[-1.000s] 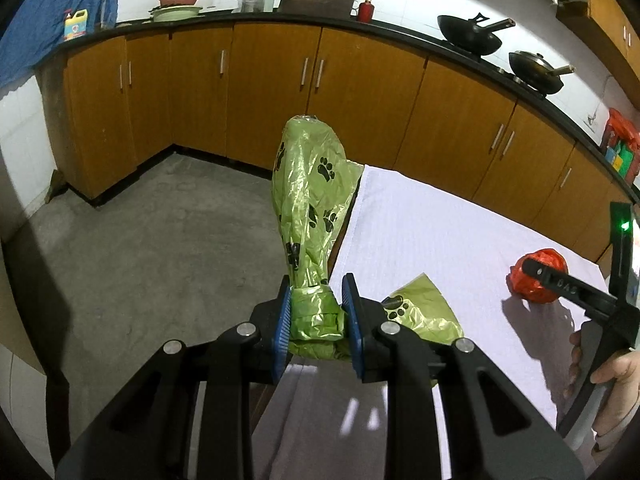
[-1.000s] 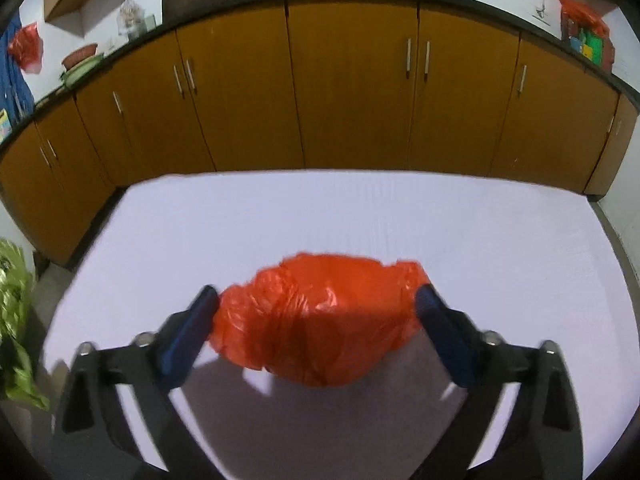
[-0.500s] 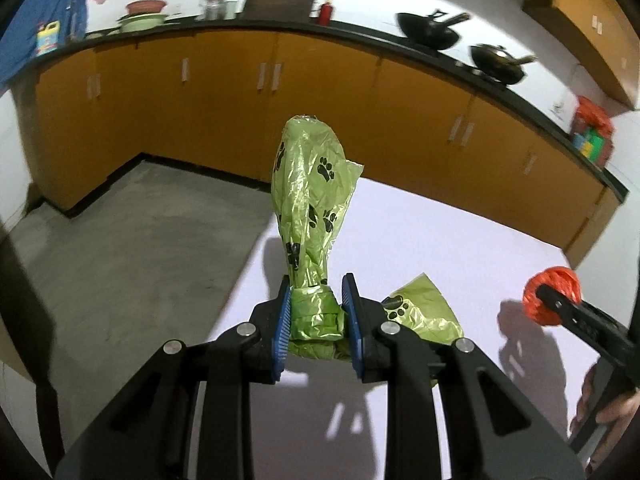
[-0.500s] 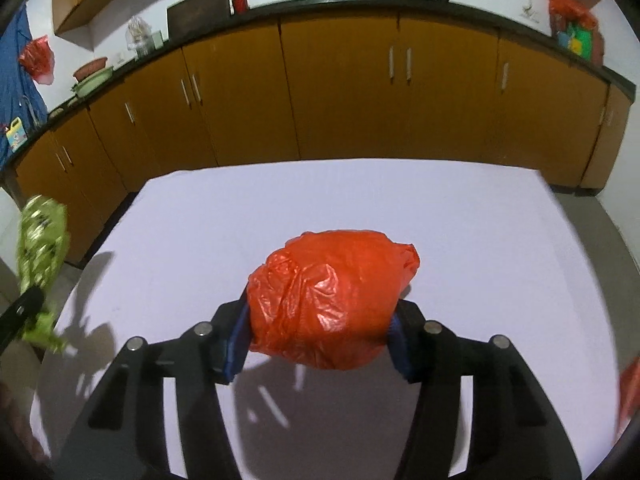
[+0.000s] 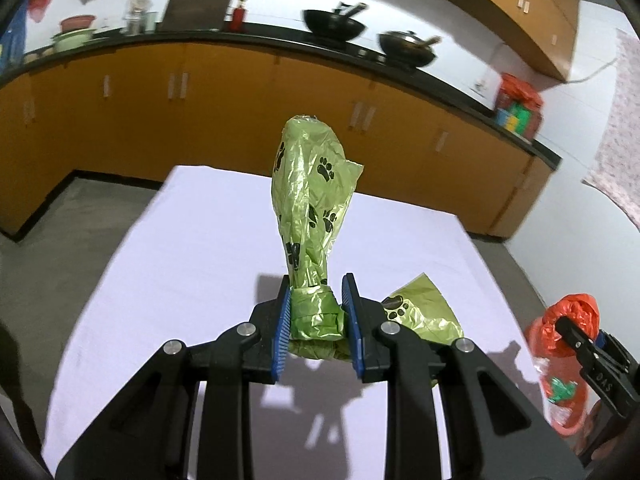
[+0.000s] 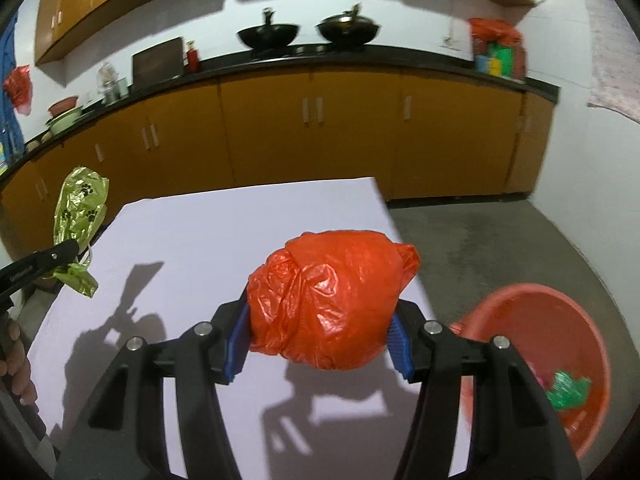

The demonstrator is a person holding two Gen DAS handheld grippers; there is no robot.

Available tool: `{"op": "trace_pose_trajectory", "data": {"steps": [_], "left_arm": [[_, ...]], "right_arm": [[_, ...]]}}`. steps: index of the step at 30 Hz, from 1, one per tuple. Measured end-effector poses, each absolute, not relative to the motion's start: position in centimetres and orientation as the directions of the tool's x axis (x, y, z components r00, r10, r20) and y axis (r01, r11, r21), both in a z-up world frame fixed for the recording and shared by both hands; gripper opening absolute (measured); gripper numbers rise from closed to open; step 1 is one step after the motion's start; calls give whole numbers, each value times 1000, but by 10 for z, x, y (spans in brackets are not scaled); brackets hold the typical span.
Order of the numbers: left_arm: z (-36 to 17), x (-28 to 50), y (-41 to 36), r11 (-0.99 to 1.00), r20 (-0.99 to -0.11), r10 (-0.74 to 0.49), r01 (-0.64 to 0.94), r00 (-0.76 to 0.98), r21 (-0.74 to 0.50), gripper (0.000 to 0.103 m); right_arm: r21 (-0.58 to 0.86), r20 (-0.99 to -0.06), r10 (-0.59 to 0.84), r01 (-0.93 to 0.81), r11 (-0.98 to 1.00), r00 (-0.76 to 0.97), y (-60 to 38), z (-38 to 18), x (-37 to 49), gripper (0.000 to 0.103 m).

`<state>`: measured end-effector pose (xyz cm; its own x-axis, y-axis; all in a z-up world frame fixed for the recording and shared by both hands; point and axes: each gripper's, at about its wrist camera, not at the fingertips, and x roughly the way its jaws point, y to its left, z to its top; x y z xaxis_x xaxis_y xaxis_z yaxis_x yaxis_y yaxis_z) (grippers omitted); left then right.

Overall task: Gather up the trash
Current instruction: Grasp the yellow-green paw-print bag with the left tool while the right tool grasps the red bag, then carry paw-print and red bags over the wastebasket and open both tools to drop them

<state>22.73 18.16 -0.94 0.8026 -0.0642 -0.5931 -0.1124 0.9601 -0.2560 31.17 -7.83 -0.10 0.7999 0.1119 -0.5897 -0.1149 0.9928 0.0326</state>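
My left gripper [image 5: 316,328] is shut on the knotted neck of a green bag with black paw prints [image 5: 310,196], which sticks up over the white table [image 5: 192,248]. My right gripper [image 6: 318,340] is shut on a crumpled red plastic bag [image 6: 328,300], held above the table's right side. In the right wrist view the green bag [image 6: 78,208] shows at the far left in the left gripper. From the left wrist view the red bag [image 5: 568,320] appears at the right edge. A red basin [image 6: 560,344] with a green scrap [image 6: 568,390] in it sits on the floor to the right.
Orange cabinets [image 6: 312,136] under a black counter run along the back wall, with two woks [image 6: 268,34] on top. Grey concrete floor [image 6: 480,240] lies between the table and the cabinets. A person's fingers [image 6: 18,364] show at the left edge.
The right gripper closed on the red bag and lifted it, swinging right until the red basin came into view. The left gripper carried the green bag from the table's left edge over the table.
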Motion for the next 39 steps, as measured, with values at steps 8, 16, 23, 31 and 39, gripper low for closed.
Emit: {"op": "trace_pose_trajectory", "data": {"steps": [8, 16, 23, 31, 39], "left_arm": [[3, 220, 119, 971, -577, -157, 17, 801, -240, 25], [5, 212, 63, 973, -576, -210, 113, 790, -200, 25], [6, 212, 20, 971, -580, -239, 186, 778, -152, 25], [6, 208, -6, 964, -591, -263, 231, 763, -131, 25], [6, 207, -31, 956, -598, -280, 274, 752, -103, 25]], "right_arm": [[46, -570, -1, 34, 998, 822, -153, 9, 259, 56], [52, -553, -89, 141, 989, 828, -211, 16, 221, 56], [57, -540, -148, 211, 976, 829, -251, 22, 200, 56], [70, -539, -171, 246, 967, 825, -266, 21, 193, 56], [70, -538, -183, 260, 963, 823, -276, 21, 189, 56]]}}
